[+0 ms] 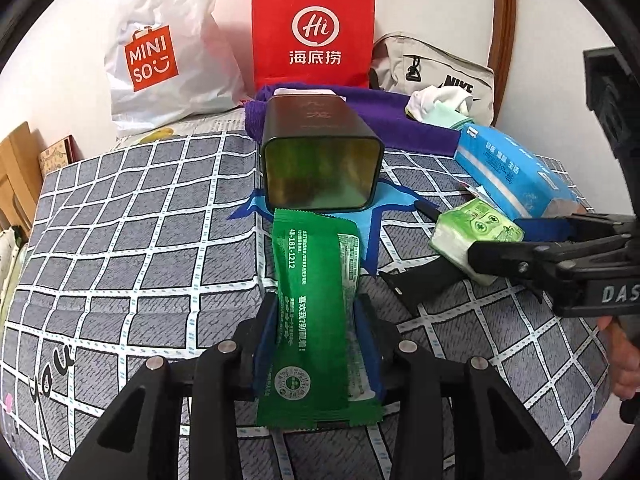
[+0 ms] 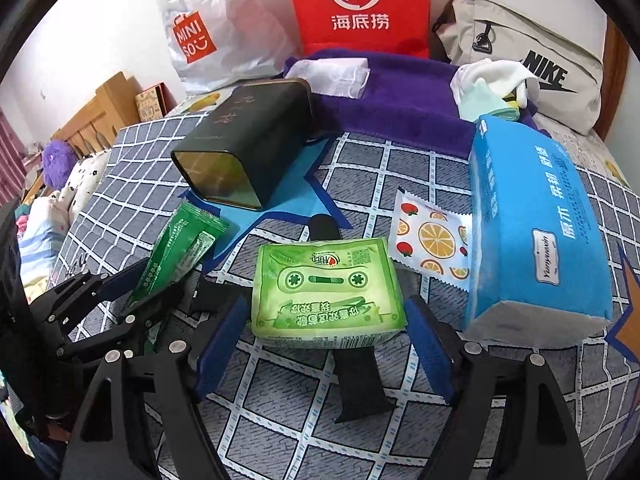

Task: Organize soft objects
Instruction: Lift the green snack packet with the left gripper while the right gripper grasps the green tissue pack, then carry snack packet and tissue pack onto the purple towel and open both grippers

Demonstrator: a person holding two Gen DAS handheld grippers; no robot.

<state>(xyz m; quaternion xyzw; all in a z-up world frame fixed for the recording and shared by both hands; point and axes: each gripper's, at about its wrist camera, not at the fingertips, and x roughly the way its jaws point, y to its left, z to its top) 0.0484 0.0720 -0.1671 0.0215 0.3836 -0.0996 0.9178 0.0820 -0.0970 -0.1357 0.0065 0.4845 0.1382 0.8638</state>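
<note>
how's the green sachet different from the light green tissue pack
The green sachet is dark green, long and flat; the light green tissue pack is pale, squat and padded. The sachet sits between the left gripper fingers, while the pack lies on the bedspread between the right gripper's open jaws. Both are soft, printed plastic packets.

Light: you had bright, even room light | Shadows: soft, faint | Glare: mild sheen on the white plastic bag (image 1: 160, 52) | Blur: little, both views sharp | Edges: you got strong fisheye bending, dark corners
</note>
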